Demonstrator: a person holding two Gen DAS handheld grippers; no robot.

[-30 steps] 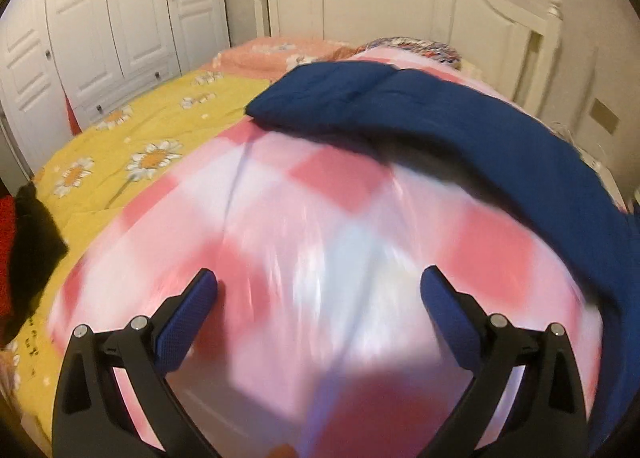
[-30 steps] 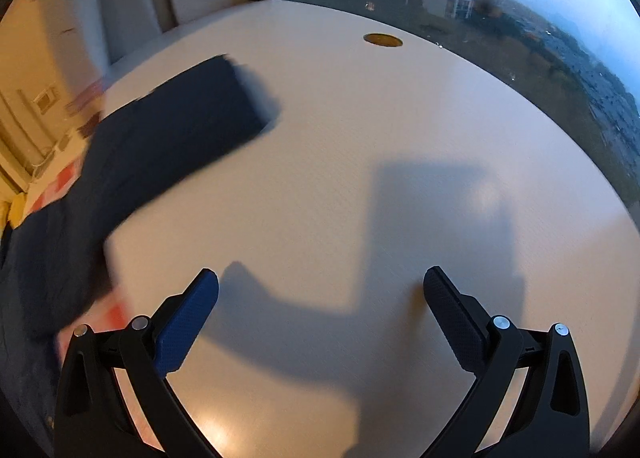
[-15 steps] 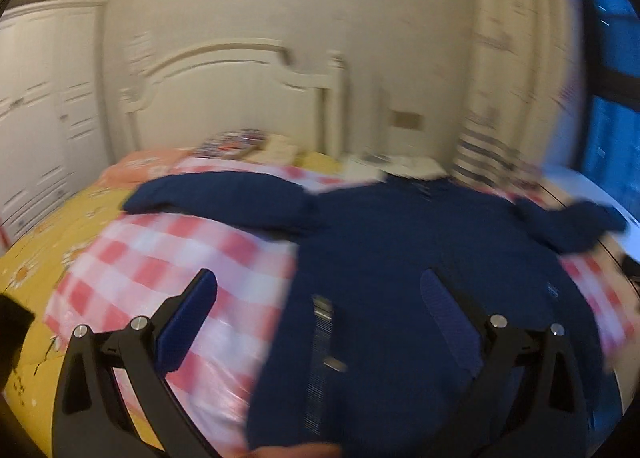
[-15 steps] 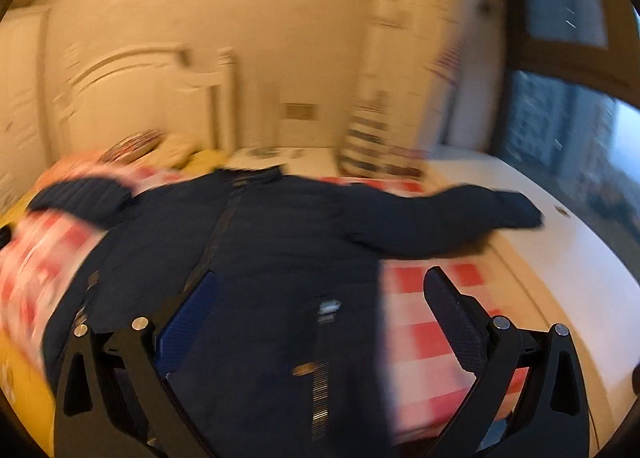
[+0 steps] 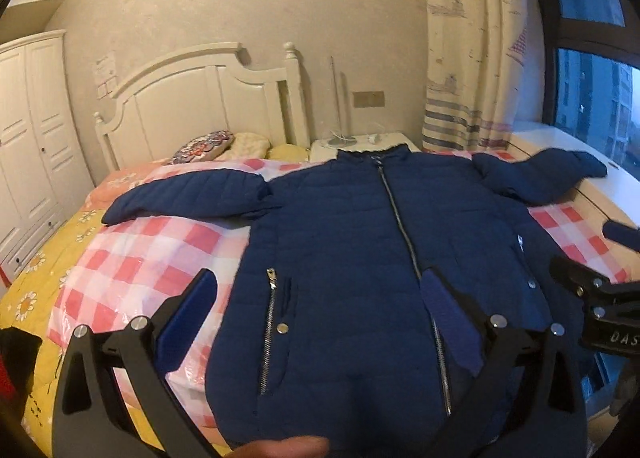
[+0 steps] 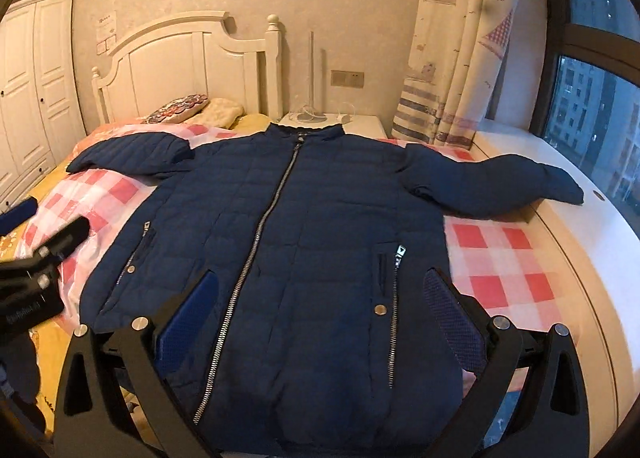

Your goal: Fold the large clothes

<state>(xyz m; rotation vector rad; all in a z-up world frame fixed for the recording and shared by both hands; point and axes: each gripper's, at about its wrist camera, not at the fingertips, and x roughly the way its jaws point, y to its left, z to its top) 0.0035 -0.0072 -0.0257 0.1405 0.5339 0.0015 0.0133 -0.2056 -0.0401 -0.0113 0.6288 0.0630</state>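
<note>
Bed (image 6: 60,332) surface
Red-checked sheet (image 6: 506,270) overlies yellow daisy cover (image 5: 40,270); navy jacket (image 6: 312,225) lies flat on sheet.

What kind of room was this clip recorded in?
A bedroom, most likely at home: a bed with a white headboard, a white wardrobe, and a curtained window. A navy jacket lies spread on the bed.

Navy quilted puffer jacket (image 6: 320,225) spread flat, front up, zipped closed, on the red-and-white checked sheet (image 6: 500,258) over the bed, collar toward the headboard end, sleeves stretched sideways, one reaching past the bed's window-side edge
</note>
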